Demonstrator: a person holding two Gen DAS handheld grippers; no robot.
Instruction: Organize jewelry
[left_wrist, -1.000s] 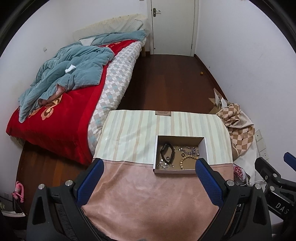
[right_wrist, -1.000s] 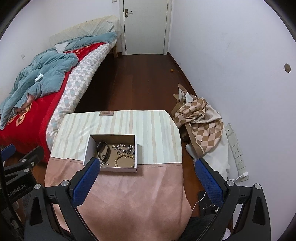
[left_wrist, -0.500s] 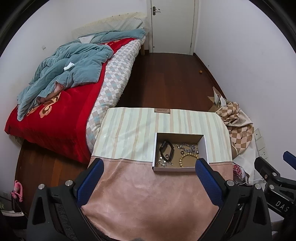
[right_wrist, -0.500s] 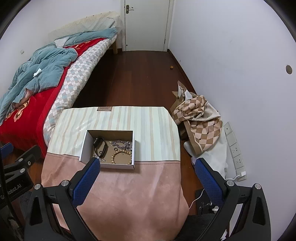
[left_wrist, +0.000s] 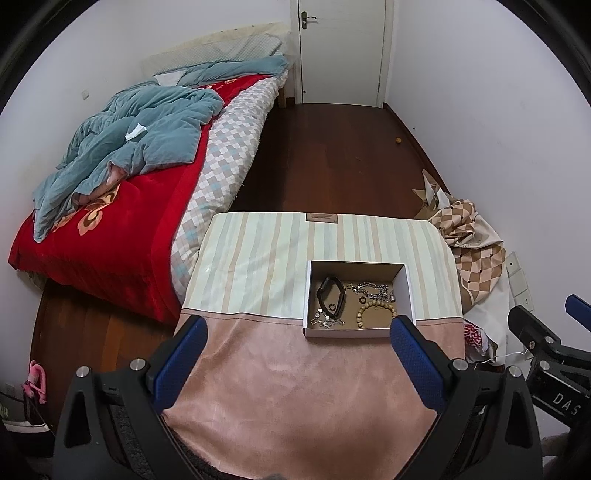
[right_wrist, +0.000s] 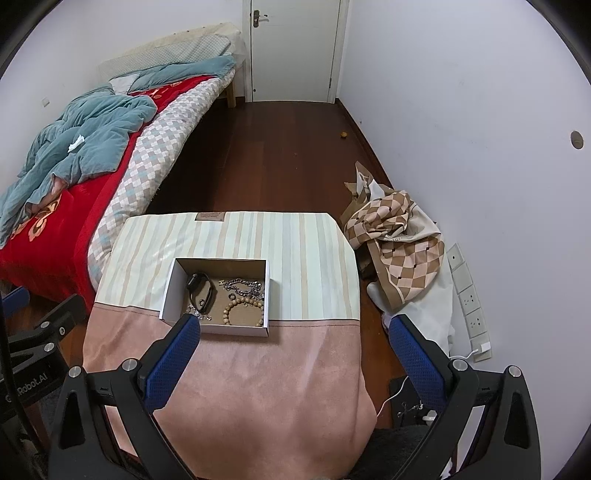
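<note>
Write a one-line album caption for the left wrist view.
Open left tool hovering above a cloth-covered table, facing a white box holding a beaded bracelet, silver chain and black band.

The right gripper (right_wrist: 295, 354) hangs wide apart above the tabletop (right_wrist: 258, 369), holding nothing. Ahead, an open box (right_wrist: 168, 288) holds a black watch (right_wrist: 201, 291), a silver chain (right_wrist: 243, 286) and a bead bracelet (right_wrist: 243, 312). The bed (right_wrist: 74, 206) stands left.
</note>
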